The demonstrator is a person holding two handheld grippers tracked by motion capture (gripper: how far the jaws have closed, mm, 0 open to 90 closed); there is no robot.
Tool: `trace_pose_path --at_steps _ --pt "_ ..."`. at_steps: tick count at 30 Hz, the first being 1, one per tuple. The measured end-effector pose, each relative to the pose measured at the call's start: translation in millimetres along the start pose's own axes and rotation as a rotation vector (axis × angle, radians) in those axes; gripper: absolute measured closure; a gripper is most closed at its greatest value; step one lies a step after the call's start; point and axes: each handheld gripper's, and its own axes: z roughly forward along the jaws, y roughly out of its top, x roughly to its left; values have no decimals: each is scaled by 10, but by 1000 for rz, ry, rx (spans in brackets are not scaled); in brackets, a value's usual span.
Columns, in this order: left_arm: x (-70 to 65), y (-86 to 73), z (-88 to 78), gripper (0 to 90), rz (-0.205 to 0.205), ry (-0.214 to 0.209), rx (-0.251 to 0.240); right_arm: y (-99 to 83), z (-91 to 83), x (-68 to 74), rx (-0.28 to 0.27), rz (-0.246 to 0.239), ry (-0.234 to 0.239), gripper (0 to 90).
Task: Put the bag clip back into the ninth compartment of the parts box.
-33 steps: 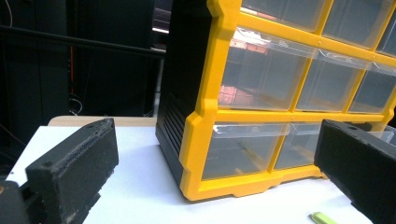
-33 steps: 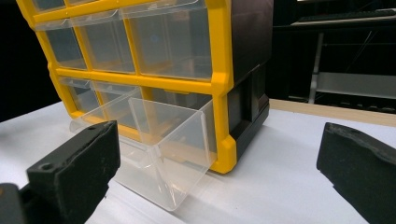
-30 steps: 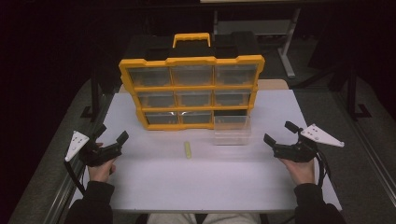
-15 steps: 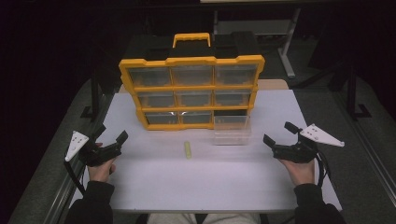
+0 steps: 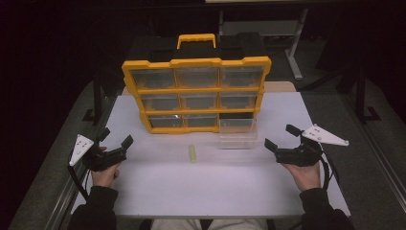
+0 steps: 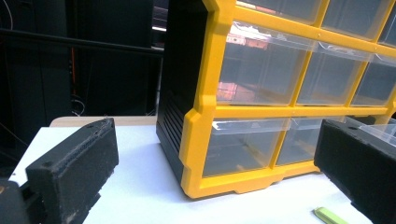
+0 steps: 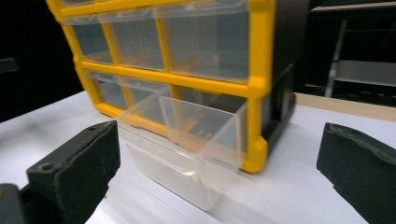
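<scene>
We cannot make out what the clear drawers of the yellow organizer case (image 5: pixel 196 93) hold; reflections blur them, and the left tool view cuts the case off at its top and right edges. In the right tool view the pulled-out clear drawer (image 7: pixel 187 149) stands on the tabletop (image 5: pixel 210 187) just in front of the case's lower right slot, and it looks empty, though its far end blends into the case. A small yellow-green stick (image 5: pixel 192 153) lies at the 6 o'clock side of the case, well apart from both tools; its nature is too small to tell. Our left tool (image 5: pixel 115 143) rests at 8 o'clock with jaws spread wide and nothing between them, and our right tool (image 5: pixel 282 136) at 4 o'clock is likewise released. Nothing differs from the earlier frame: tools, drawer and stick sit as they did.
</scene>
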Motion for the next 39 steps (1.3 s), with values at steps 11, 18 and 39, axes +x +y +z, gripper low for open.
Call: trace_pose_path --at_steps 11,18,39 --pt "-9 4 3 0 11 -3 1 175 134 210 27 -33 66 0" --pt "-8 9 -3 0 5 -5 -8 304 235 347 58 -72 93 0" --pt "-11 3 6 0 18 -8 -1 467 566 659 162 -122 169 0"
